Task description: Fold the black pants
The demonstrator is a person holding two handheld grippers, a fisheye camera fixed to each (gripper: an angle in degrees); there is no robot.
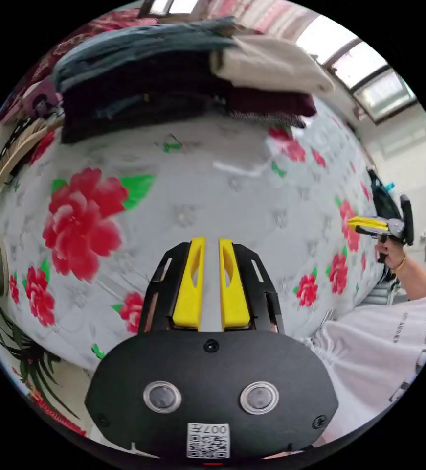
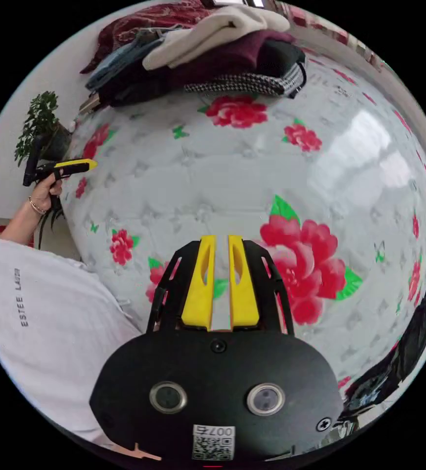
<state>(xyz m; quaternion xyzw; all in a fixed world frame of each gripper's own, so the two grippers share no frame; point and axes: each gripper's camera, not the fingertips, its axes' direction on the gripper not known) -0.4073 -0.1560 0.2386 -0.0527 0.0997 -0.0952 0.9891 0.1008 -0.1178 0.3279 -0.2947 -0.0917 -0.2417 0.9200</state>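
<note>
Both claws — left claw (image 1: pixel 211 242) and right claw (image 2: pixel 221 239) — hover nearly closed and empty over the flowered bed (image 1: pixel 232 196); likely no pants laid out yet, so next comes fetching them from the clothes pile (image 2: pixel 213 58).

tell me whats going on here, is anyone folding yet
Not yet. A person in a white top holds the left gripper and the right gripper above a floral bedspread, both with nothing between their fingers. A pile of clothes sits at the far side of the bed. A dark garment lies at the bed's edge in the right gripper view, possibly the black pants.
</note>
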